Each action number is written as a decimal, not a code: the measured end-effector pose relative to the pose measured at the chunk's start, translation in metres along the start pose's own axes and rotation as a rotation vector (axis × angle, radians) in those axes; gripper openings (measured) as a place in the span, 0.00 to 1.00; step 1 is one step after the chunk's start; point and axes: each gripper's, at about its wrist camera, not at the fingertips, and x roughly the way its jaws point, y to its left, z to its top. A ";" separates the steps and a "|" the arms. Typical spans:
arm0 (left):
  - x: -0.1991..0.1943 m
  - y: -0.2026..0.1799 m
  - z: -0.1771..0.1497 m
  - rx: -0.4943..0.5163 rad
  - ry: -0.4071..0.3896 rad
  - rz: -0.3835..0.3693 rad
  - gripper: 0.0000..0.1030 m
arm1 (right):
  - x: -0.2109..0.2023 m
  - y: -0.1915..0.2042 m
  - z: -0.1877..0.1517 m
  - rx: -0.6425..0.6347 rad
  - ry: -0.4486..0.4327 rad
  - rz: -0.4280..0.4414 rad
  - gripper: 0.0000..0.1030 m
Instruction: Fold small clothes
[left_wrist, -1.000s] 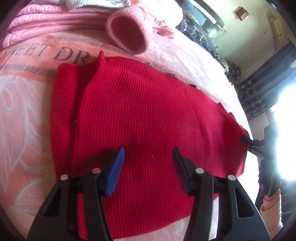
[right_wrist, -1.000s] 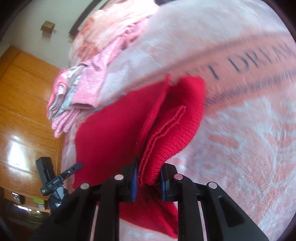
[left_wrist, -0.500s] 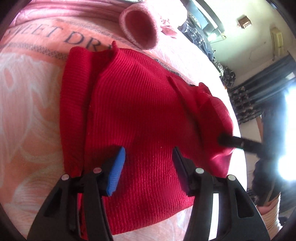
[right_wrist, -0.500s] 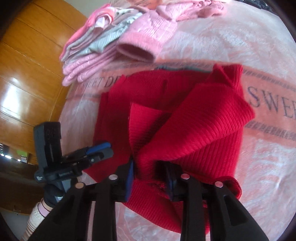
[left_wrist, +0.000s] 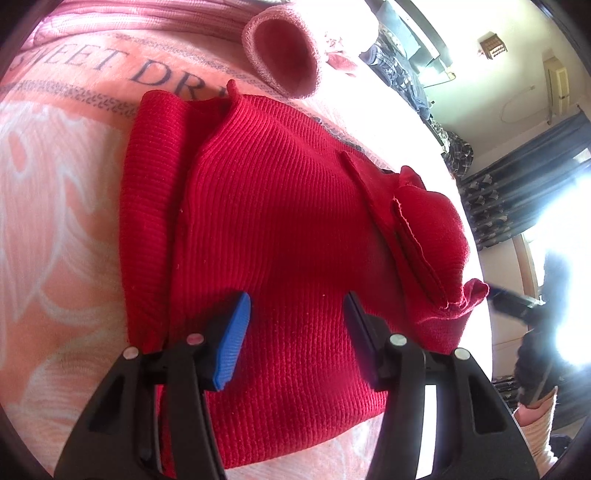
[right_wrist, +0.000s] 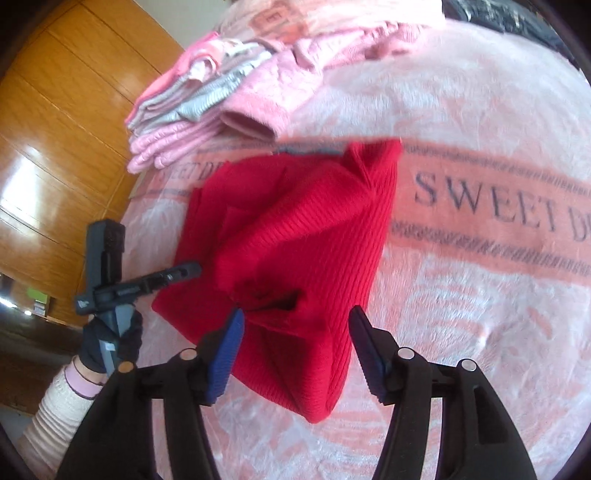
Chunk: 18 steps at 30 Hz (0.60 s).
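Bare pink printed blanket right of red ribbed knit garment: free passage. Stack of pink folded clothes blocks far side, seemingly just beside garment's far edge.

Ribbed knit sweater, fleecy blanket

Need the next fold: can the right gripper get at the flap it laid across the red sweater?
Probably yes. The right gripper is open, jaws on either side of the folded flap of the red sweater, nothing between. The left gripper hovers open over the other end, clear of it.
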 end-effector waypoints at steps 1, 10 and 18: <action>0.000 0.001 0.000 -0.004 0.001 -0.003 0.51 | 0.006 -0.001 -0.003 -0.002 0.006 -0.009 0.50; 0.001 0.004 0.002 -0.006 0.007 -0.008 0.51 | 0.045 0.039 -0.027 -0.109 0.113 0.220 0.32; 0.000 0.006 0.003 -0.005 0.012 -0.029 0.51 | 0.016 0.009 0.007 0.054 -0.007 0.222 0.47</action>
